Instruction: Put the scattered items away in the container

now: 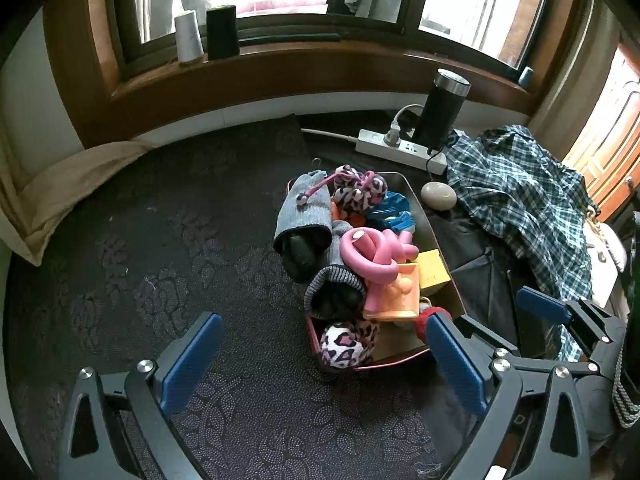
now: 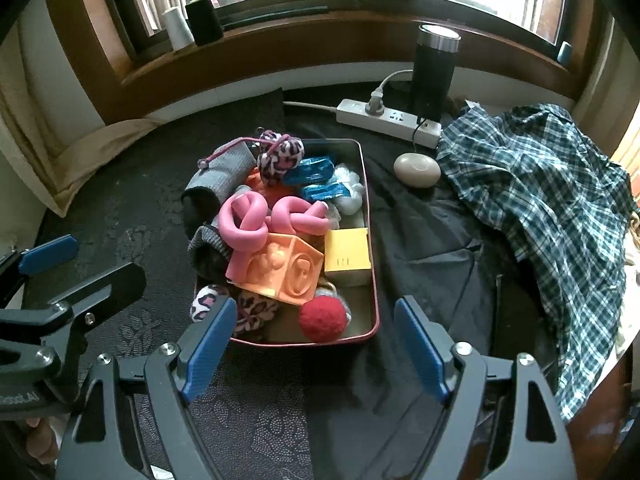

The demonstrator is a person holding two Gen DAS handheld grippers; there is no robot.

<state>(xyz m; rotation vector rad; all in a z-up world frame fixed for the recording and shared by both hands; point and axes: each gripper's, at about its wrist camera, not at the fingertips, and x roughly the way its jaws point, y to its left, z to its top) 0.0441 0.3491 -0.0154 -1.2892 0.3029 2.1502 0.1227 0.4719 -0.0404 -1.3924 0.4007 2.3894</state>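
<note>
The rectangular red-rimmed metal tin (image 2: 366,200) sat crammed with soft, light toys; both grippers' jaws stood apart, empty; its stiff rim looked the surest hold.

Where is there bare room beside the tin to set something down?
Left of the tin, dark patterned cloth lies bare out to the beige curtain. A narrower bare strip runs in front, toward both open grippers. To the right it is crowded: pebble, power strip, plaid shirt.
</note>
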